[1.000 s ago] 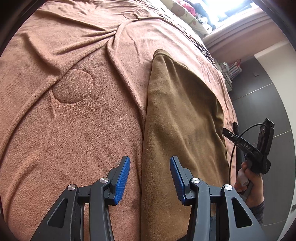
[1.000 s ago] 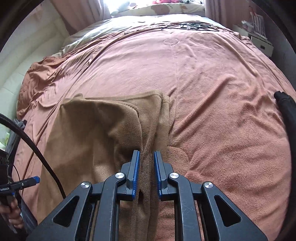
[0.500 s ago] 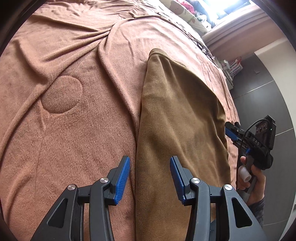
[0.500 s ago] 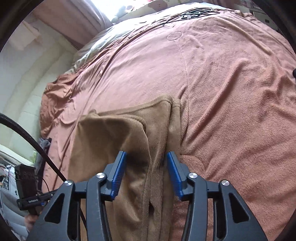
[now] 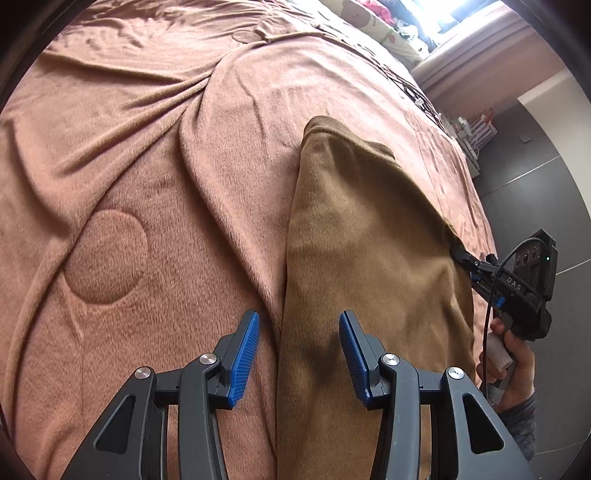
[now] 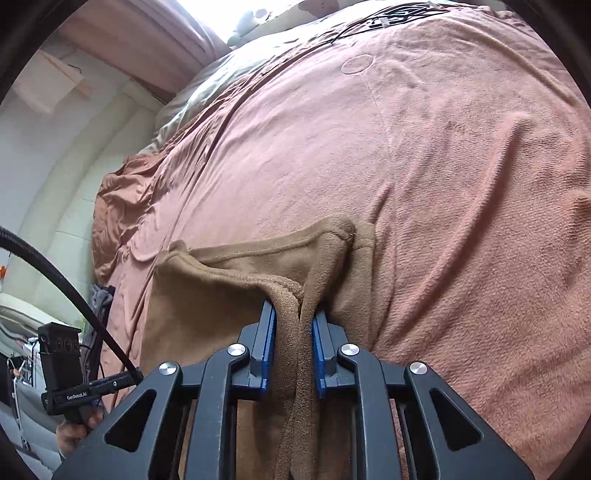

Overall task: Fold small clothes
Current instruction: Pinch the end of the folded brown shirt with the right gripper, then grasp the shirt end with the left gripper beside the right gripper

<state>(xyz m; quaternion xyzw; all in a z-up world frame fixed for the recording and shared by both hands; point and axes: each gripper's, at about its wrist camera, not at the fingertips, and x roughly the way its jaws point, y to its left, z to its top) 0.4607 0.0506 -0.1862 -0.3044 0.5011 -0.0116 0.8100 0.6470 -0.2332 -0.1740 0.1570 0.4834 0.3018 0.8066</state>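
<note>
A tan fleece garment (image 5: 362, 258) lies lengthwise on a pink-brown blanket (image 5: 147, 184) covering a bed. My left gripper (image 5: 299, 354) hovers open over the garment's near left edge, nothing between its blue pads. In the right wrist view my right gripper (image 6: 293, 332) is shut on a bunched fold of the tan garment (image 6: 229, 288), lifting its edge off the blanket (image 6: 443, 184). The left wrist view shows the right gripper (image 5: 480, 269) at the garment's right side, held by a hand (image 5: 513, 365).
Pillows and a bright window (image 5: 406, 22) lie at the bed's far end. A cable (image 6: 388, 18) runs across the blanket there. Grey floor (image 5: 535, 206) drops off beyond the bed's right edge. A white padded wall (image 6: 74, 140) stands to the left.
My right gripper opened half a second ago, then shut on a fold of the tan garment and raised it. The left gripper stayed open, drifting slightly over the left edge.
</note>
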